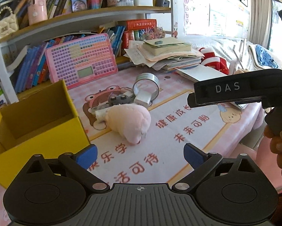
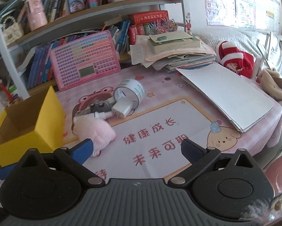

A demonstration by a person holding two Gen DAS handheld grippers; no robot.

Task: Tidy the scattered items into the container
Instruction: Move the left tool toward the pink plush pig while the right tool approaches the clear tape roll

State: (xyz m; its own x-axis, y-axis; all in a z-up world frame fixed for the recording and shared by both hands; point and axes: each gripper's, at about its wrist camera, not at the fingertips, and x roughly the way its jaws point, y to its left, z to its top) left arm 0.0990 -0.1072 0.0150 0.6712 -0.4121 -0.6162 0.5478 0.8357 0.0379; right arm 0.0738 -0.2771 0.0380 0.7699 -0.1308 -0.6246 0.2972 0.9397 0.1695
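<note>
The left gripper [image 1: 140, 155] is spread wide, holding nothing. Just ahead of it lies the pink plush toy [image 1: 130, 123], its long axis slanting from far-left to near-right. The open yellow cardboard box [image 1: 52, 141] stands to its left. The right gripper [image 2: 137, 150] is likewise wide and unloaded; beyond it sit the white charger plug [image 2: 122, 108] and tape roll [image 2: 130, 92].

One yellow box [image 1: 37, 124], one pink plush toy [image 1: 130, 124], one roll of clear tape [image 1: 146, 83] and one white charger plug [image 2: 122, 108] on the mat. One small grey gadget [image 1: 117, 99] too. Two grippers, left gripper [image 1: 140, 155] and right gripper [image 2: 137, 151].
</note>
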